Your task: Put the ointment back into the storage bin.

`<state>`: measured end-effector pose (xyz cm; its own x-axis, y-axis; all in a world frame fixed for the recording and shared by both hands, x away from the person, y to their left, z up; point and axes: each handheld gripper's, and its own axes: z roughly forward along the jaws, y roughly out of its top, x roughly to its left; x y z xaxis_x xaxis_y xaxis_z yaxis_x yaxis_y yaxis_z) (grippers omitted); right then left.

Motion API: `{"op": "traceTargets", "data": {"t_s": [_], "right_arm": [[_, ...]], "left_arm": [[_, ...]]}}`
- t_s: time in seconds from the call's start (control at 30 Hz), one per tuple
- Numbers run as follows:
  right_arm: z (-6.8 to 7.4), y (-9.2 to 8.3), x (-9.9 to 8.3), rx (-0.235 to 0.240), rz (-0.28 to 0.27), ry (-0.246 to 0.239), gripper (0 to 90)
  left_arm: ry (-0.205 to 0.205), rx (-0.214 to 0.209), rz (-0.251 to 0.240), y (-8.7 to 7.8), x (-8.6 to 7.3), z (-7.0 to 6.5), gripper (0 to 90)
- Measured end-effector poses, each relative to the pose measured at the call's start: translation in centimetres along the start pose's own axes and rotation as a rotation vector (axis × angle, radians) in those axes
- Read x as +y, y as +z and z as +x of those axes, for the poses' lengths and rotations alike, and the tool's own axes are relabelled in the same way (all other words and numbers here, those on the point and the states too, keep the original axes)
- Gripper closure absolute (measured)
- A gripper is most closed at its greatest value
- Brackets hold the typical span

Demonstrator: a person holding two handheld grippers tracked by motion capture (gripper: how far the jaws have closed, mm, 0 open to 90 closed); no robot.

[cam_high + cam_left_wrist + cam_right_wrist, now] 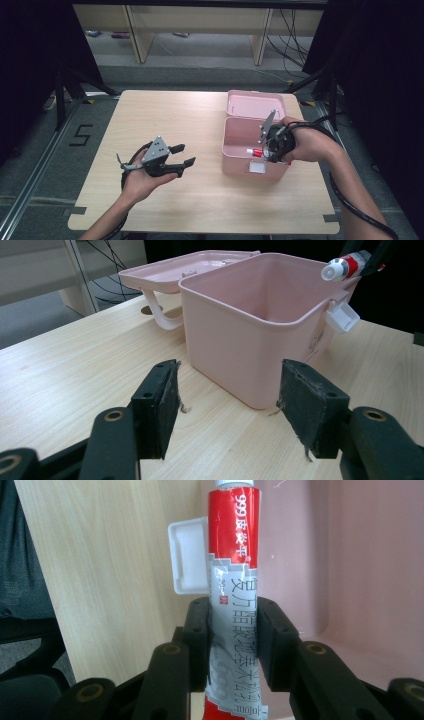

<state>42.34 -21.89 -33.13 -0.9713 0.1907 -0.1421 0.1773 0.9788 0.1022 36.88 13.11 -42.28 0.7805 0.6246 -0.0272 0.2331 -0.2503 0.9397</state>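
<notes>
A: Where's the tube (234, 565)?
B: Clamped between the right gripper (234, 630) jaws, cap toward twelve o'clock, over the pink box (235, 150) rim.
A: The left gripper (182, 155)?
B: Jaws wide apart, empty, box at twelve o'clock.

Grey floor (200, 75), pale wooden shelving (200, 20) behind, black curtains (30, 60) either side.

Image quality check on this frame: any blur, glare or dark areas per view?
High view: soft and low-detail, black curtains crush to dark at both sides, table evenly lit. Left gripper view: jaws and pink box sharp, background shelving slightly soft, no glare. Right gripper view: tube print readable, mild sheen on its red band, box latch bright white, nearly washed out.
</notes>
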Motion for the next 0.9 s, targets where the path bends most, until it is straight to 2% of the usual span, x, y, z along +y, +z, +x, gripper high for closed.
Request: {"op": "traceTargets", "data": {"t_s": [0.03, 0.1, 0.17, 0.2, 0.23, 0.27, 0.3, 0.37, 0.4, 0.43, 0.47, 0.53, 0.57, 0.6, 0.63, 0.67, 0.7, 0.73, 0.9], "right_arm": [[0.1, 0.0, 0.0, 0.007, -0.002, 0.029, 70.4], [-0.2, 0.0, 0.0, 0.006, 0.009, 0.018, 70.4], [-0.4, 0.1, 0.1, 0.003, -0.007, 0.015, 70.5], [-0.4, 0.1, 0.1, 0.004, 0.000, 0.027, 70.5], [-0.5, 0.0, 0.1, 0.002, 0.013, 0.017, 70.5], [-0.4, 0.0, 0.1, -0.002, 0.015, 0.035, 70.4], [-0.5, 0.2, 0.2, 0.005, -0.003, 0.020, 70.5], [-0.6, 0.1, 0.2, 0.000, 0.008, 0.042, 70.4], [-0.8, 0.3, 0.1, -0.004, 0.006, 0.022, 70.5], [-0.9, 0.2, 0.3, 0.003, 0.003, 0.023, 70.5], [-0.7, 0.2, 0.3, 0.002, 0.009, 0.053, 70.5], [-0.9, 0.2, 0.3, 0.001, 0.009, 0.044, 70.5], [-1.2, 0.3, 0.3, -0.006, 0.002, 0.001, 70.4], [-1.3, 0.4, 0.4, -0.001, -0.002, -0.005, 70.4], [-1.3, 0.4, 0.4, -0.001, -0.002, -0.005, 70.4], [-1.1, 0.3, 0.4, 0.008, 0.013, 0.035, 70.4], [-1.4, 0.3, 0.4, -0.002, 0.018, 0.008, 70.4], [-1.3, 0.3, 0.4, -0.005, 0.018, 0.017, 70.4], [-1.6, 0.7, 0.4, -0.007, 0.022, 0.003, 70.4]], "left_arm": [[0.000, -0.003, -0.002, 0.0, 0.0, 0.0, 40.5], [0.000, 0.000, 0.001, 0.0, 0.0, 0.0, 40.5], [0.001, 0.001, 0.006, 0.0, 0.0, -0.1, 40.5], [0.002, 0.001, 0.006, 0.0, 0.0, -0.1, 40.5], [0.003, 0.000, 0.006, 0.0, 0.0, -0.1, 40.5], [0.001, 0.000, 0.005, 0.0, 0.0, -0.1, 40.5], [0.002, -0.001, 0.005, 0.0, 0.0, -0.1, 40.5], [0.006, -0.002, 0.006, 0.1, 0.0, -0.1, 40.5], [0.007, -0.002, 0.006, 0.1, 0.0, -0.1, 40.5], [0.001, -0.001, 0.006, 0.1, 0.0, -0.2, 40.5], [0.003, -0.001, 0.009, 0.1, 0.0, -0.2, 40.5], [0.003, -0.003, 0.007, 0.1, 0.0, -0.2, 40.5], [0.006, -0.003, 0.007, 0.1, 0.0, -0.2, 40.5], [0.006, -0.003, 0.005, 0.1, 0.0, -0.2, 40.5], [0.006, -0.002, 0.005, 0.1, 0.0, -0.2, 40.5], [0.006, -0.002, 0.005, 0.1, 0.0, -0.2, 40.5], [0.006, -0.002, 0.005, 0.1, 0.0, -0.2, 40.5], [0.007, -0.002, 0.005, 0.1, 0.0, -0.2, 40.5], [0.001, -0.001, 0.007, 0.1, -0.1, -0.2, 40.5]]}}
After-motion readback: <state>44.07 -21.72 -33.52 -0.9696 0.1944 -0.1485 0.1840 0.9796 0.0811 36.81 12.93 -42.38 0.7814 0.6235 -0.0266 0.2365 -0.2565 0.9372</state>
